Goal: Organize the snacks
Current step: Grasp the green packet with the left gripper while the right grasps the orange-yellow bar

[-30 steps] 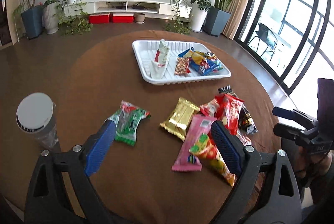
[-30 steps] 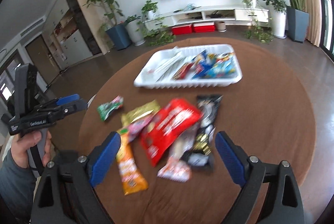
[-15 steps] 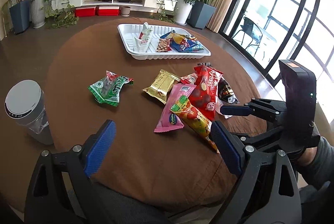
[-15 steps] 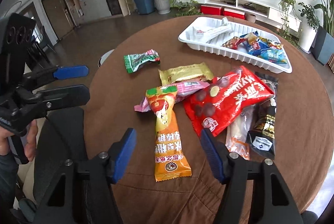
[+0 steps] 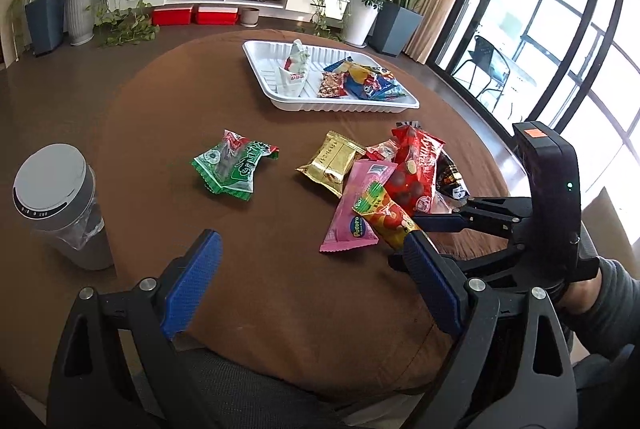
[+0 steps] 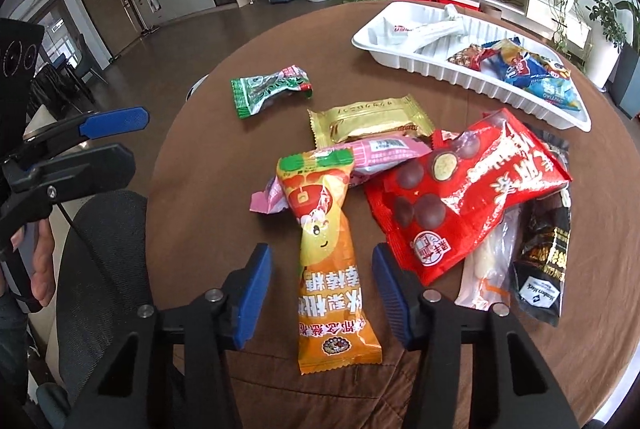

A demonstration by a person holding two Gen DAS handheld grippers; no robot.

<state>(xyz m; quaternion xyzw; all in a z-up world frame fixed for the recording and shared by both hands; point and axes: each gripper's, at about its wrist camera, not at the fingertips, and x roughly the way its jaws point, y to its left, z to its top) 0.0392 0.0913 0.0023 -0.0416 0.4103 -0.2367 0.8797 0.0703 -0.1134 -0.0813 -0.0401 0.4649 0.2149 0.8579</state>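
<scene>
Left gripper point(image 5: 312, 277): fingers spread wide, nothing between them, hovering over bare bench point(image 5: 160, 117) near the front edge. Green packet point(image 5: 234, 165) lying alone at left, well apart from the pile. Right gripper point(image 6: 320, 293): fingers closing around the lower half of the orange packet point(image 6: 328, 253), pads not yet touching. Top end of that packet lying over the pink packet point(image 6: 372, 155), just beside the red bag point(image 6: 472, 189); risk of dragging either along, or of the slick wrapper sliding out. White tray point(image 6: 472, 77) at far right, already part filled.
</scene>
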